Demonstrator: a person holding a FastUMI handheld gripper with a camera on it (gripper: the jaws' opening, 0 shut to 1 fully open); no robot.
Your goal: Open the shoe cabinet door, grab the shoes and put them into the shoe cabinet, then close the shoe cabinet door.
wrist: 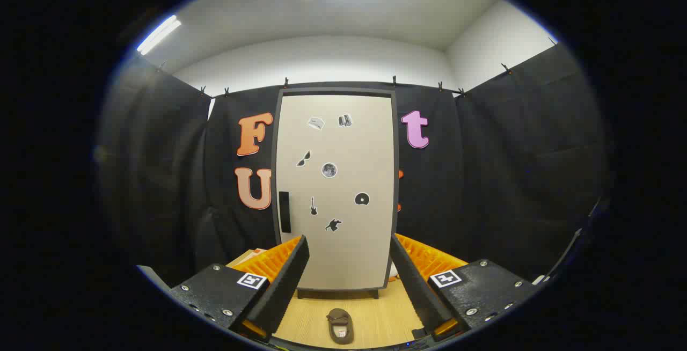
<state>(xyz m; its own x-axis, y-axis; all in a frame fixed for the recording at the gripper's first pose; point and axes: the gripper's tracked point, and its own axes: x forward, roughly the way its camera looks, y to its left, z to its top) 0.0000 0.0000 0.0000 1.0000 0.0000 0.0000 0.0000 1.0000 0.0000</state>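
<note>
The shoe cabinet (335, 190) sits dead center of the frame with its pale door (343, 249) closed, little stickers dotted over it and a dark recessed handle (284, 212) at the door's left edge. One brown shoe (340, 326) lies on the wooden floor (375, 313) at bottom center, just in front of the cabinet. My gripper (349, 278) is spread wide with nothing in it, fingers at lower left and lower right framing the door's bottom.
</note>
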